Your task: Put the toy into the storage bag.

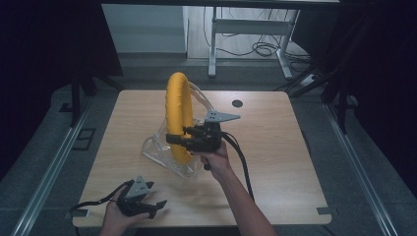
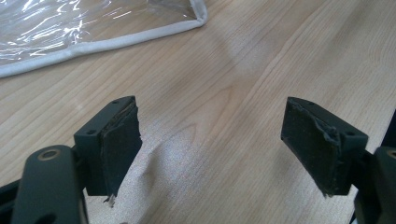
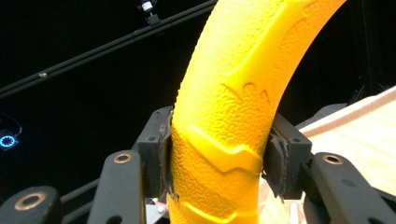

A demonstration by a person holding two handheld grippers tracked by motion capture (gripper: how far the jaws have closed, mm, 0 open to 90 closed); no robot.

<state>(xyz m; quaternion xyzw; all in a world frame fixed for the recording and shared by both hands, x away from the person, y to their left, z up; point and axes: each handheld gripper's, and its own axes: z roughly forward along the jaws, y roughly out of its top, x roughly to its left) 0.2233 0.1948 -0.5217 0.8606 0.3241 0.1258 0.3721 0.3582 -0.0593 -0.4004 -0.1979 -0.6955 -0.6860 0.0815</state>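
The ring (image 1: 177, 115), yellow and textured, stands upright on edge near the middle of the tabletop (image 1: 275, 162), its lower part inside a clear plastic bag (image 1: 156, 147). The right gripper (image 1: 186, 137) reaches in from the right and its fingers (image 3: 156, 154) clamp the ring's lower right arc from both sides. The left gripper (image 1: 156, 206) rests at the near left edge of the tabletop, fingers (image 2: 119, 144) spread wide with nothing between them.

The wooden table (image 1: 275, 162) stands on a grey floor (image 1: 44, 162) with a dark round cap (image 1: 237, 103) near its 12 o'clock edge. A white desk frame (image 1: 251, 29) with loose cables (image 1: 263, 49) stands at 12 o'clock. Dark curtains (image 1: 44, 44) close off 9 and 3 o'clock.
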